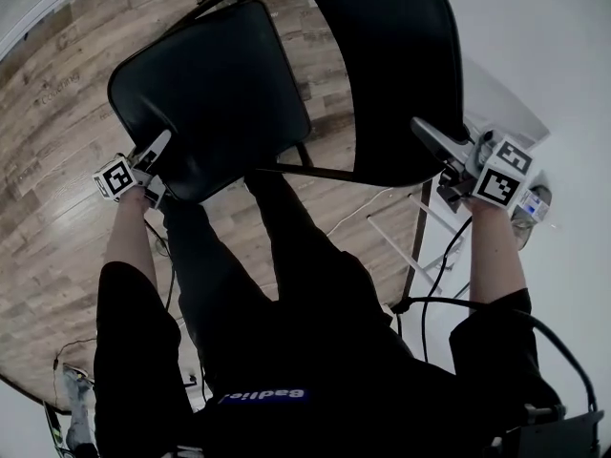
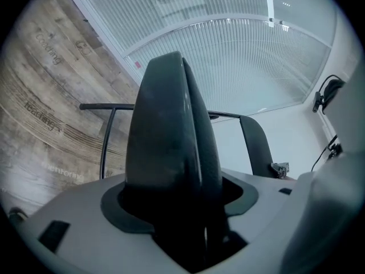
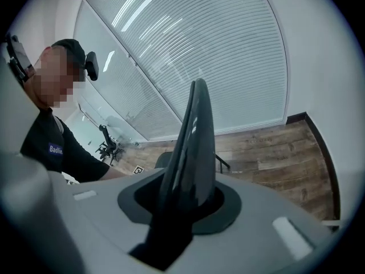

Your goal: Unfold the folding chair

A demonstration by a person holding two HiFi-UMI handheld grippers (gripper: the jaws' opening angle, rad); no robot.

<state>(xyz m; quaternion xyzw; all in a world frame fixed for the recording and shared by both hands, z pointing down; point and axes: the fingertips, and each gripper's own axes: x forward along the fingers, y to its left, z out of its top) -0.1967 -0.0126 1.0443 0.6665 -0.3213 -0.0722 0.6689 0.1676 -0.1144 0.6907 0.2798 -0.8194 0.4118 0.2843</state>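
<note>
The black folding chair stands in front of me, its padded seat (image 1: pixel 220 93) at the upper left and its backrest (image 1: pixel 391 65) at the upper right of the head view. My left gripper (image 1: pixel 158 156) straddles the seat's near edge. In the left gripper view the seat (image 2: pixel 168 130) is edge-on and fills the gap of that gripper (image 2: pixel 179 201) from side to side. My right gripper (image 1: pixel 431 143) is shut on the backrest's lower right edge. In the right gripper view the thin backrest (image 3: pixel 194 147) rises from between the jaws of that gripper (image 3: pixel 182 204).
Wood-plank floor (image 1: pixel 57 151) lies under the chair, whose black frame tube (image 2: pixel 108 136) shows on the left. A white table (image 1: pixel 506 113) with thin legs stands at the right, and cables (image 1: pixel 439 284) hang beside it. A blind-covered glass wall (image 2: pixel 239 61) lies beyond. My legs (image 1: pixel 286 256) are close behind the seat.
</note>
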